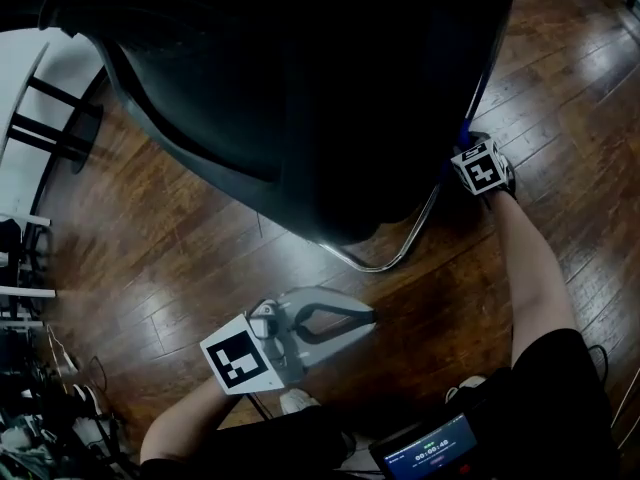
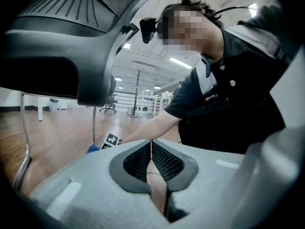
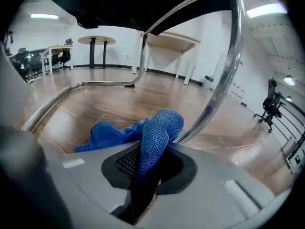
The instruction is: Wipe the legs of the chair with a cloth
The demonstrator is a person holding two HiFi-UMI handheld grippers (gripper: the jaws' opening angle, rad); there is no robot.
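The black chair seat (image 1: 300, 98) fills the head view from above, and its chrome leg frame (image 1: 400, 253) loops out below it. My right gripper (image 1: 468, 146) is at the right leg, shut on a blue cloth (image 3: 155, 132). In the right gripper view the cloth bulges out of the jaws and presses against the slanting chrome leg (image 3: 214, 94). My left gripper (image 1: 372, 318) hovers low over the floor in front of the chair, its jaws shut with nothing between them (image 2: 151, 147). From the left gripper view I see the seat's underside (image 2: 57, 56), a chrome leg (image 2: 24, 142) and the cloth (image 2: 93, 148).
Dark wooden floor (image 1: 150, 238) lies all around the chair. The chrome base rail (image 3: 71, 92) runs along the floor at the left of the right gripper view. A white table (image 1: 25, 78) stands at the far left, with cables and clutter (image 1: 40, 398) below it. More tables (image 3: 95, 44) stand farther back.
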